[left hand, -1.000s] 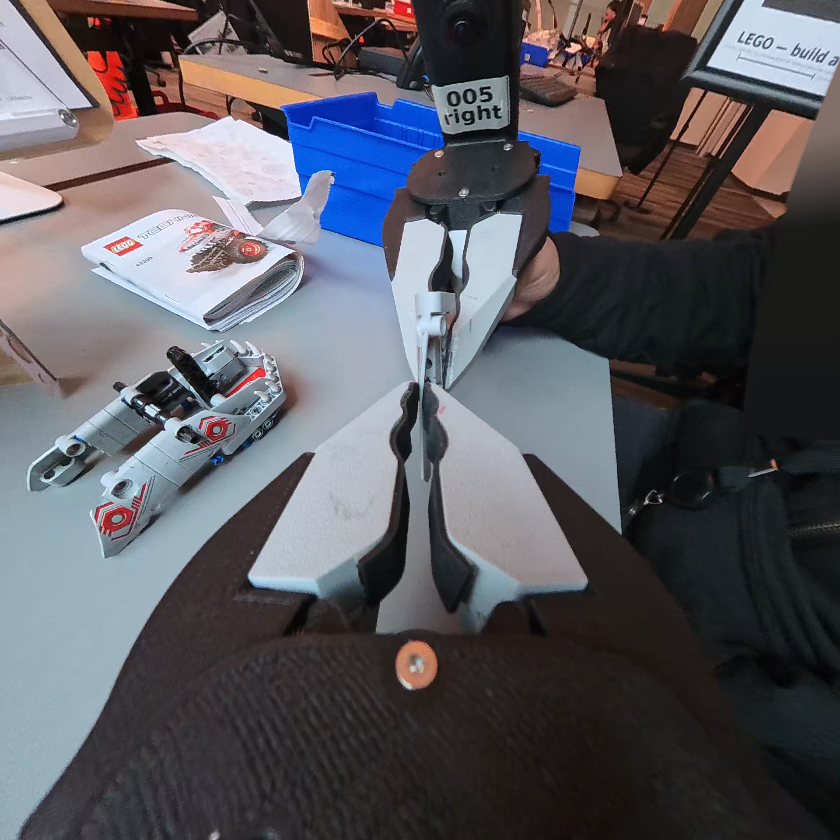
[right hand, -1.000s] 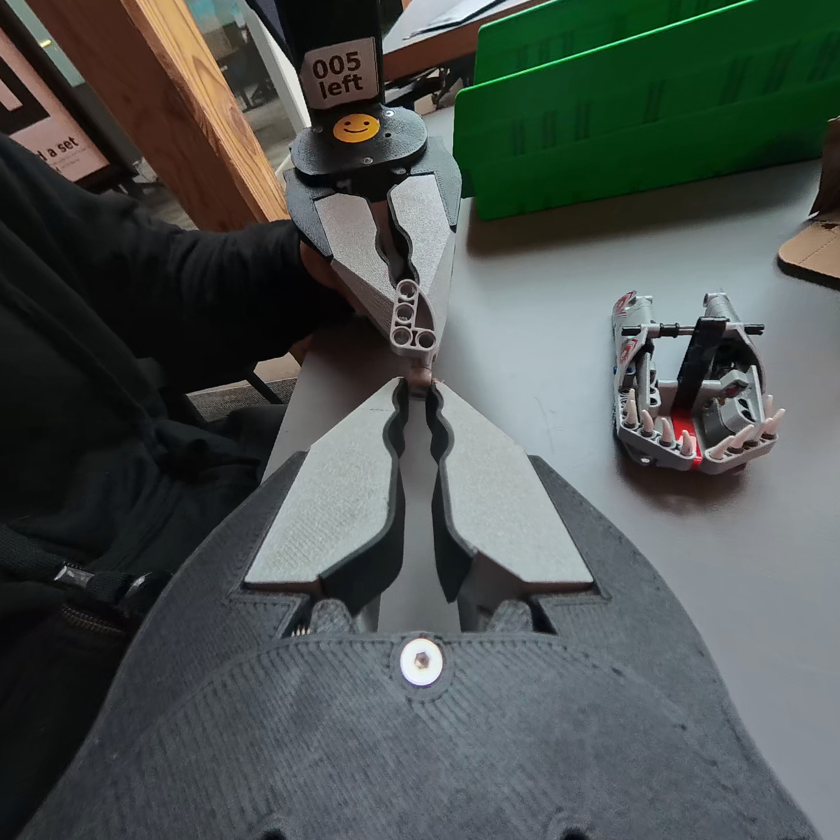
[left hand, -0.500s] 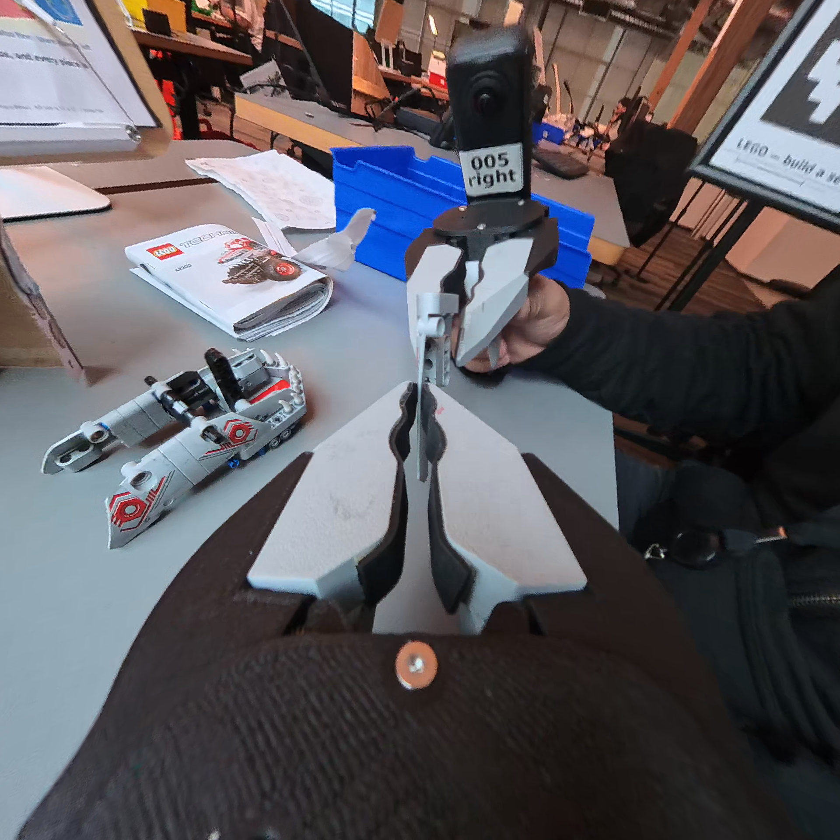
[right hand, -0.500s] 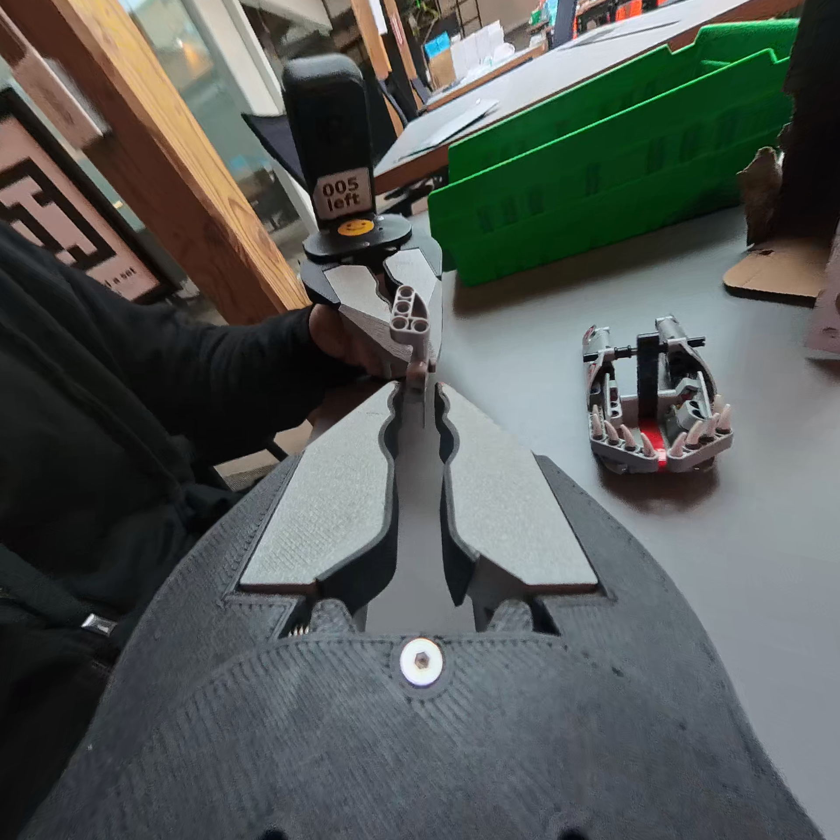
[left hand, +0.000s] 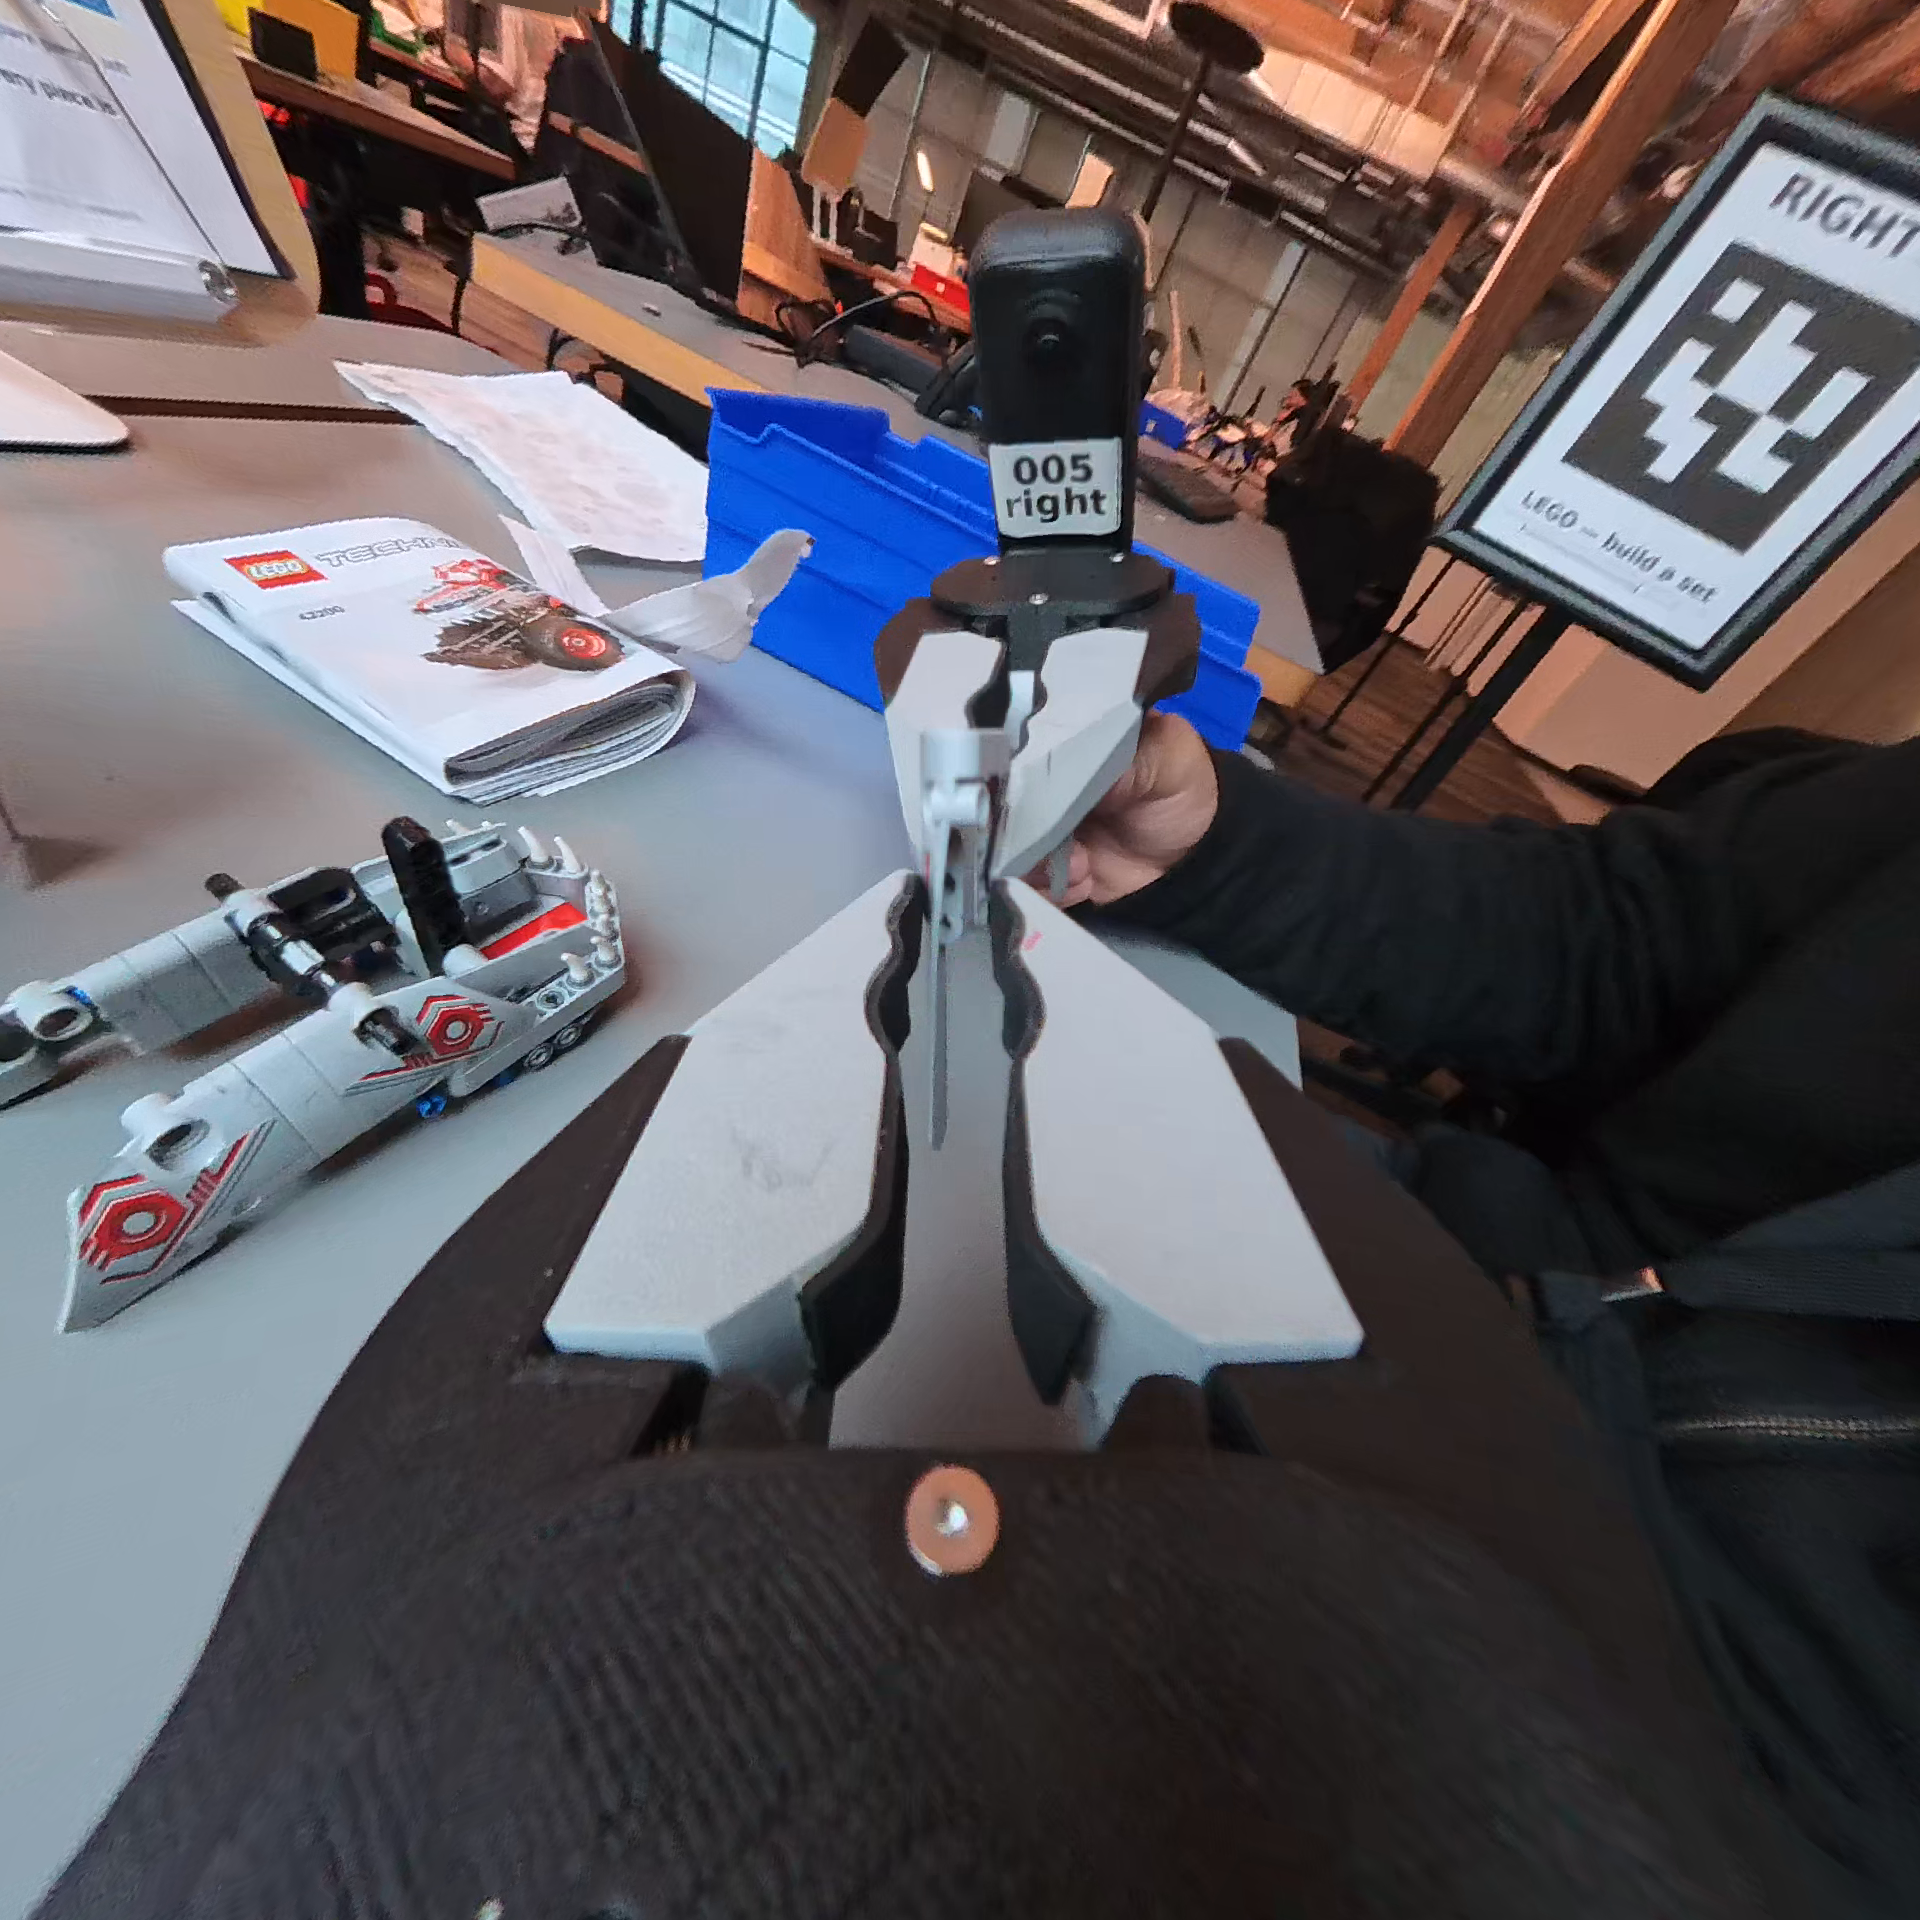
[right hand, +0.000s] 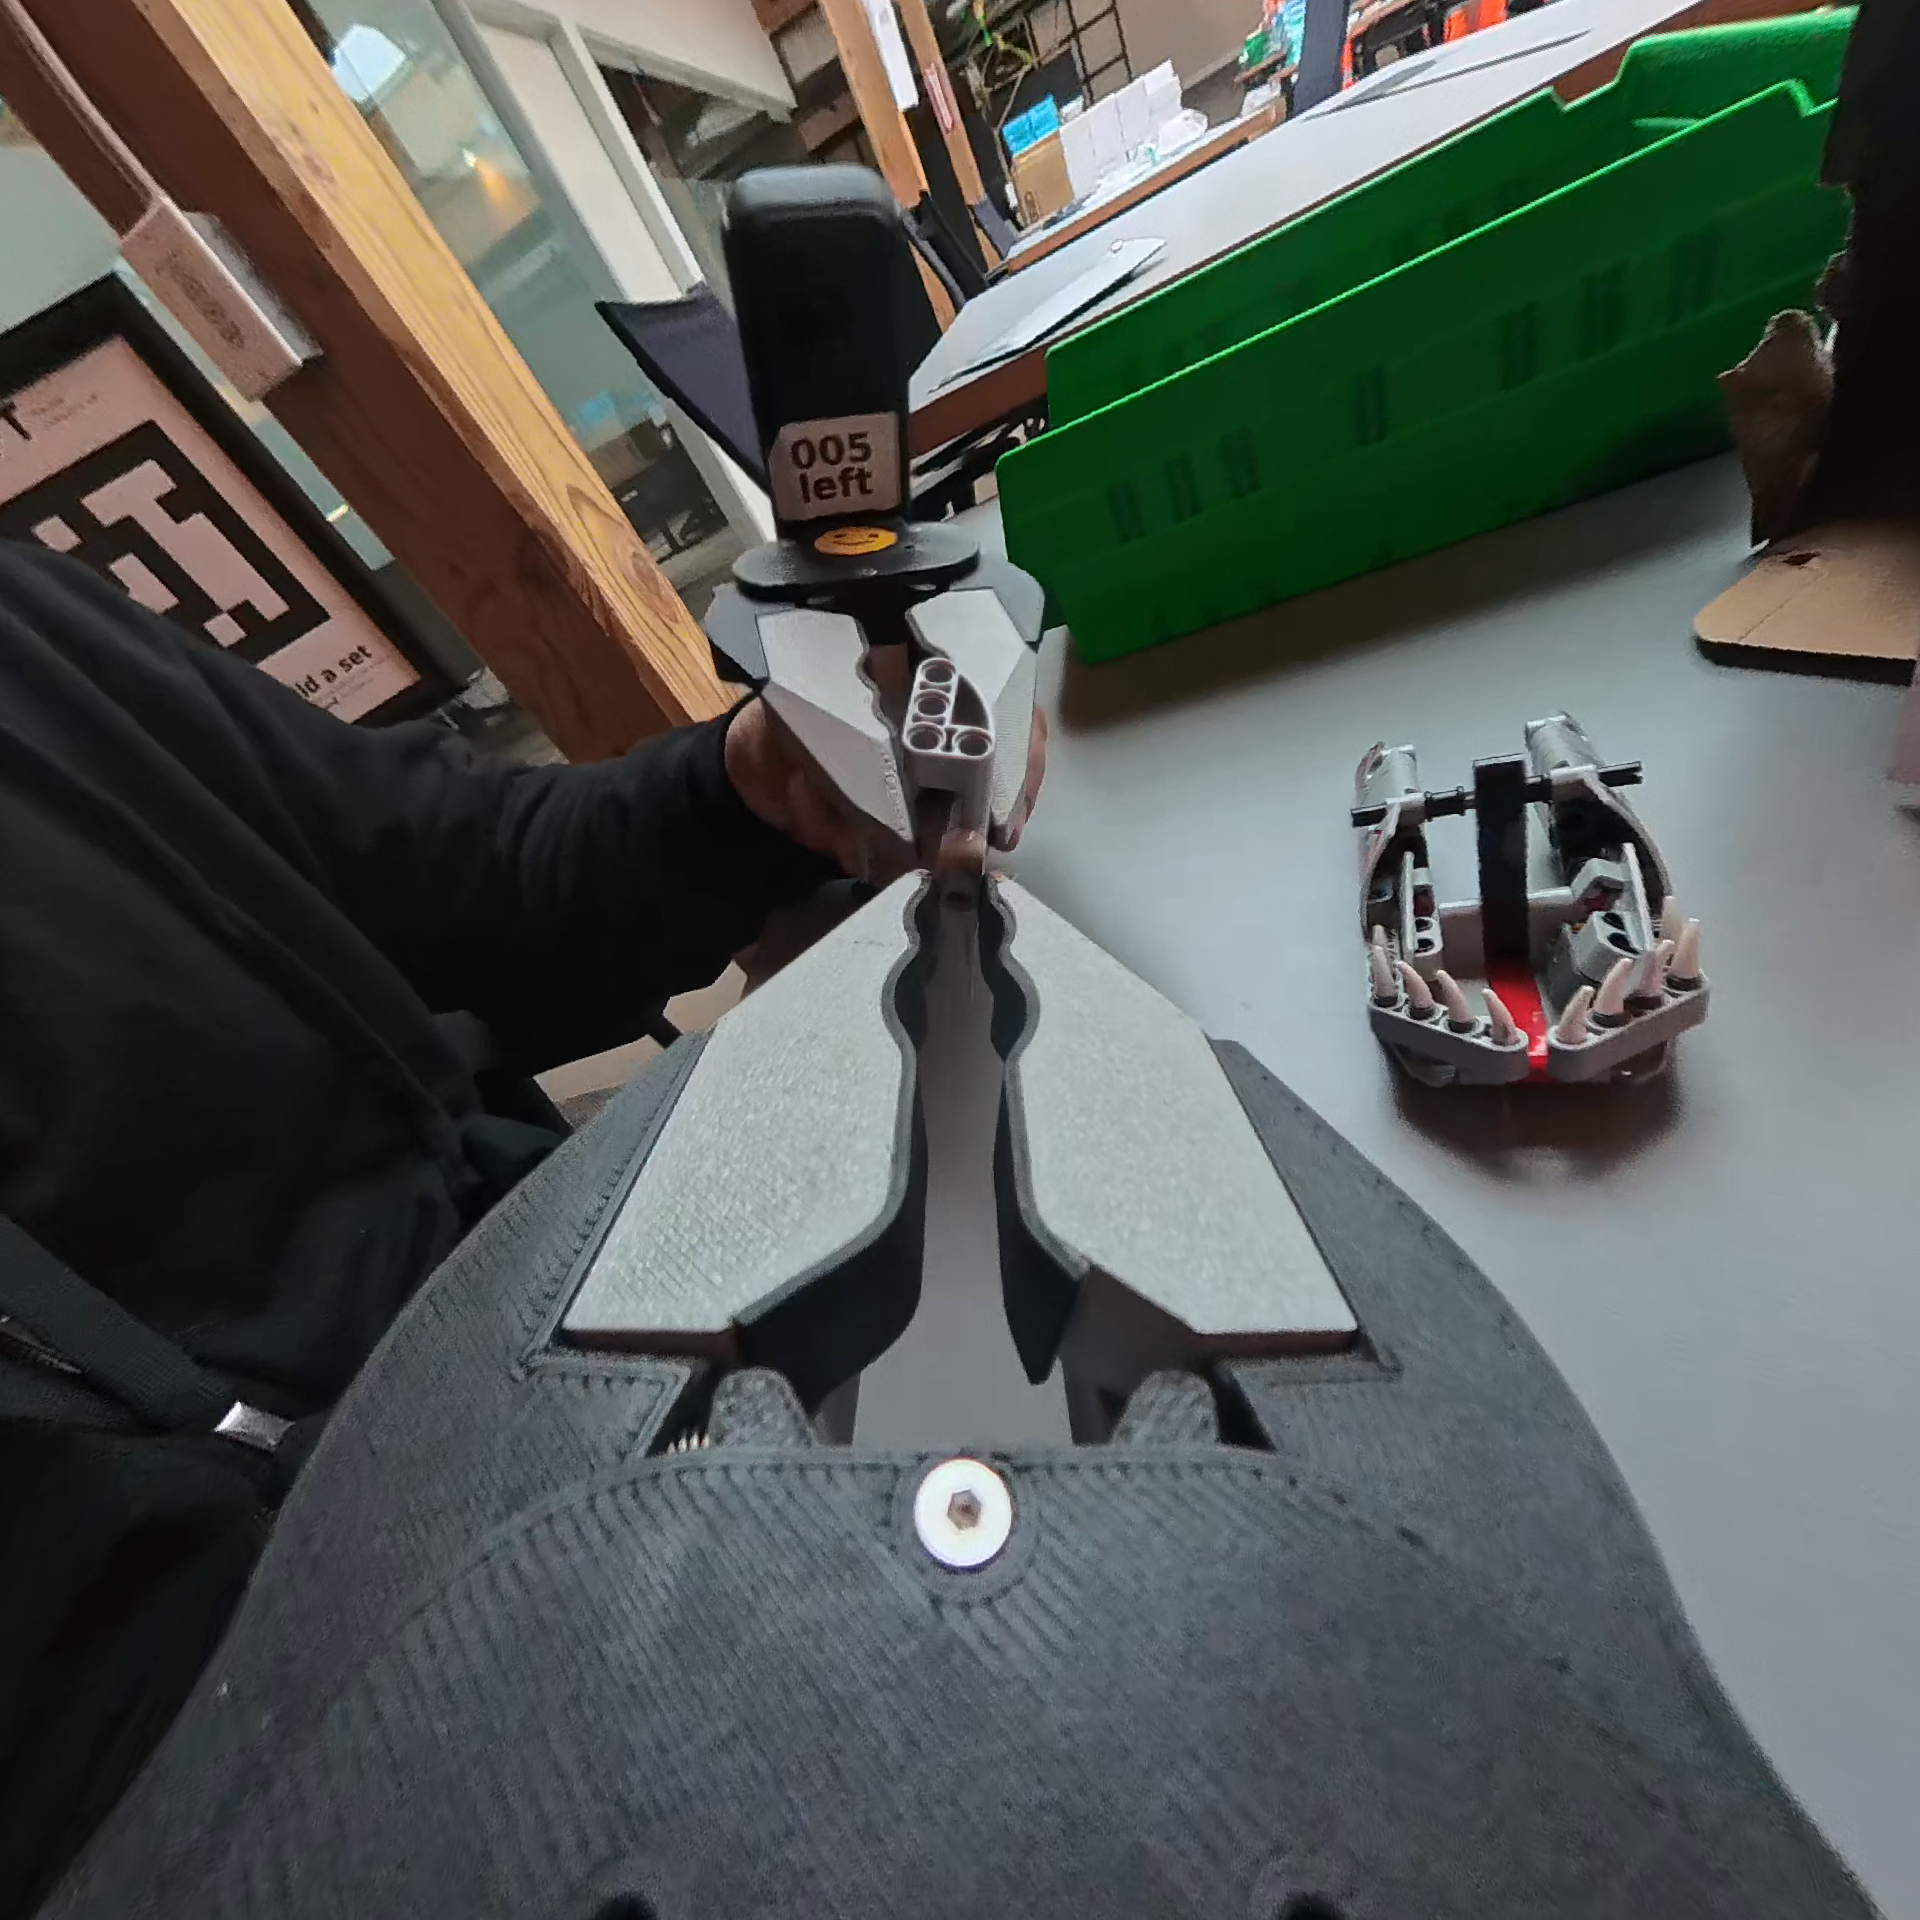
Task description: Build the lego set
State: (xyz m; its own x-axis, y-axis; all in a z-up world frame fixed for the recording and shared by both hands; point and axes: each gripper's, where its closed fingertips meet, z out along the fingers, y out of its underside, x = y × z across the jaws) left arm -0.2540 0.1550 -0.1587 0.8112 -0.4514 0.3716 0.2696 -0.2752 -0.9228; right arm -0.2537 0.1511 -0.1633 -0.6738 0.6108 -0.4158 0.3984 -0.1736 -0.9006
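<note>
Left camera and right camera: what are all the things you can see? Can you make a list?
Lego model: one, grey with red marks and white spikes, on the table, apart from both grippers.
Small Lego piece: one, grey with round holes, held in the air between the gripper tips.
Instruction booklet: one, white, folded, on the table behind the model.
Paper sheets: a few, white, behind the booklet.
Blue bin: one, at the table's far edge.
Green bins: two, stacked, at the table's far side.
Cardboard: one piece, brown, beside the green bins.
Table: one, grey.
Left gripper: one, grey fingers, shut on the small piece.
Right gripper: one, grey fingers, tips closed on something small at the piece.
</note>
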